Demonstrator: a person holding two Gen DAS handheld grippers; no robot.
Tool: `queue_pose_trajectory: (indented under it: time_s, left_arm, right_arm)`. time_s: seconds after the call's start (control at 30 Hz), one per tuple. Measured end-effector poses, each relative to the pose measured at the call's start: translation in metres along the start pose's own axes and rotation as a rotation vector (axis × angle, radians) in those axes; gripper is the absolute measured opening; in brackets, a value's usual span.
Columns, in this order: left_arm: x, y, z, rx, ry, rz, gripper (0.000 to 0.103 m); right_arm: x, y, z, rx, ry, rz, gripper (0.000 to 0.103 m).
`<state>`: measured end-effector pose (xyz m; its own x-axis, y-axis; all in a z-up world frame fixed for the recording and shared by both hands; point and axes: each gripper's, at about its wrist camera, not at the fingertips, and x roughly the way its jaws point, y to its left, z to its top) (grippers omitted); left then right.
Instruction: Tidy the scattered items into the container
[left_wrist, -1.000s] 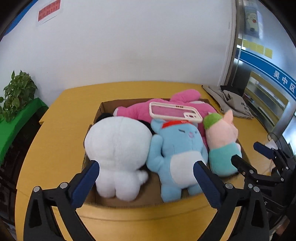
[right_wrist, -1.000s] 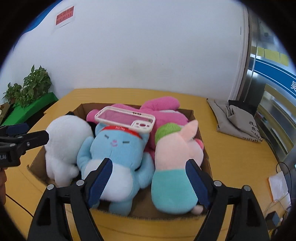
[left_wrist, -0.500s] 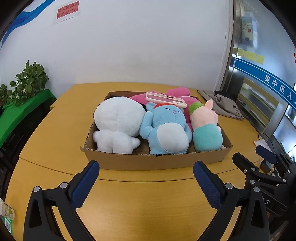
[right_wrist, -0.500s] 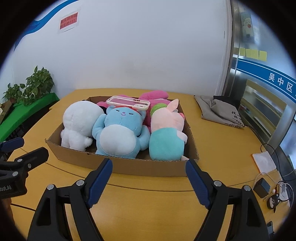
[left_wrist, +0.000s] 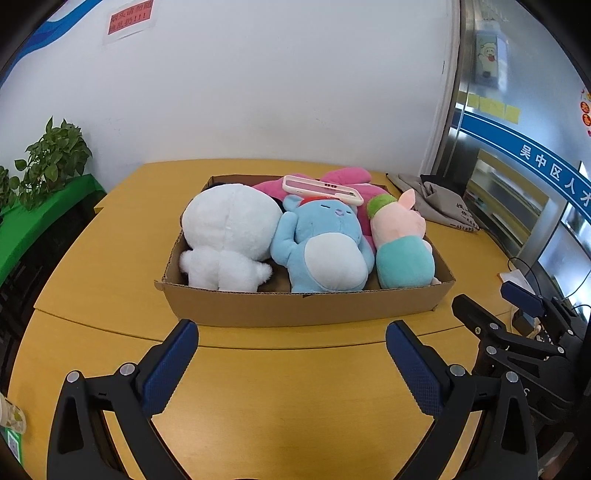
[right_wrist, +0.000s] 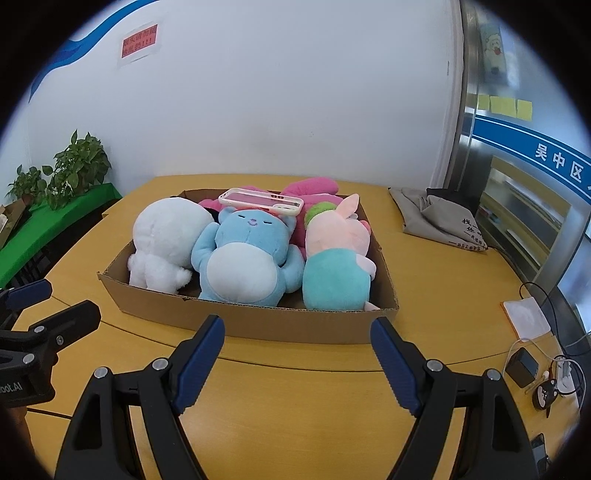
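A shallow cardboard box (left_wrist: 303, 308) (right_wrist: 258, 325) stands on the yellow table. In it lie a white plush (left_wrist: 231, 236) (right_wrist: 166, 240), a blue plush (left_wrist: 323, 247) (right_wrist: 245, 258), a pink-and-teal plush (left_wrist: 402, 247) (right_wrist: 338, 262) and a pink plush (left_wrist: 345, 177) behind them. A white-framed phone case (left_wrist: 321, 189) (right_wrist: 260, 201) rests on top. My left gripper (left_wrist: 291, 354) is open and empty in front of the box. My right gripper (right_wrist: 297, 350) is open and empty, also short of the box's near wall.
A grey cloth bag (left_wrist: 439, 206) (right_wrist: 439, 218) lies at the table's right rear. Cables, a charger and a white pad (right_wrist: 528, 317) sit at the right edge. Potted plants (right_wrist: 70, 170) on a green ledge stand to the left. A white wall is behind.
Both grippers have pulled back from over the box toward the table's near side. The toys and phone case stay in the box.
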<state>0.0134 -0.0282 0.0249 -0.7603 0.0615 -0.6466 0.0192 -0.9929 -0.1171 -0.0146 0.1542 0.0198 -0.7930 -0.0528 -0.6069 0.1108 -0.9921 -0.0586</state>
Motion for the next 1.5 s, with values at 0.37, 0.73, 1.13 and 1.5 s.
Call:
queue_pose_trajectory:
  time_s: [0.37,0.73,1.13,1.5]
  left_arm:
    - [0.006,-0.001,-0.001,0.001,0.018,0.001,0.103]
    - [0.011,-0.003,0.0,-0.003,0.033,-0.002,0.103]
    - [0.015,-0.009,0.0,0.015,0.045,-0.001,0.103]
    - [0.017,-0.008,0.0,0.006,0.048,-0.001,0.103]
  right_arm:
    - [0.008,-0.004,-0.004,0.01,0.02,-0.001,0.081]
    - [0.012,-0.009,-0.006,0.022,0.028,-0.003,0.081]
    - [0.016,-0.013,-0.009,0.026,0.042,0.002,0.081]
    - [0.021,-0.012,-0.009,0.029,0.056,-0.001,0.081]
